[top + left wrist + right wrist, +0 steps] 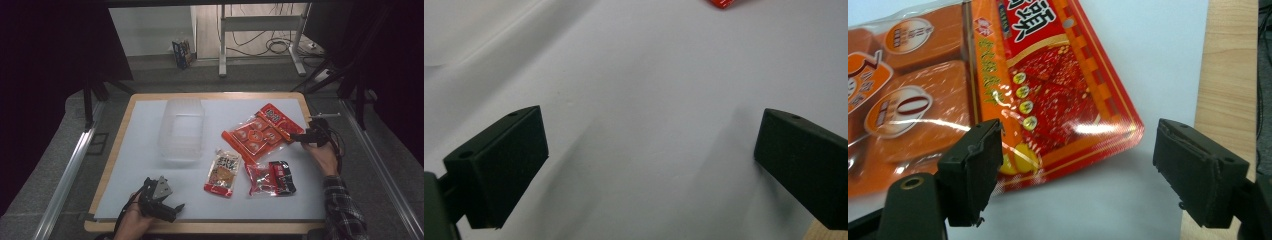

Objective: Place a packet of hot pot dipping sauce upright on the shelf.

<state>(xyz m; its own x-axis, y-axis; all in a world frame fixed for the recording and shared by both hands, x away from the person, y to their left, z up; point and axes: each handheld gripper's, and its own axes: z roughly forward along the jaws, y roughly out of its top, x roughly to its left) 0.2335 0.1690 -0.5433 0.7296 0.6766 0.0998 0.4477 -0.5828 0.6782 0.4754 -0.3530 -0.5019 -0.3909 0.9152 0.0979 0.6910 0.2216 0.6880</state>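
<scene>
A large orange-red snack bag [260, 131] lies at the right of the pale mat [145, 165]. My right gripper [299, 136] is at the bag's right end. In the right gripper view its jaws stand open [1073, 170] just above the mat, with the bag's red printed corner [1048, 80] reaching in between them and neither pad pressing on it. My left gripper [174, 210] rests near the table's front edge on the left. It is open [649, 160] over bare mat, with nothing between its jaws.
A clear plastic tub [181, 130] stands on the mat left of centre. An orange snack packet [223, 172] and a red-and-black packet [271, 178] lie in front of the big bag. The wooden table edge [1228, 65] runs close to my right gripper.
</scene>
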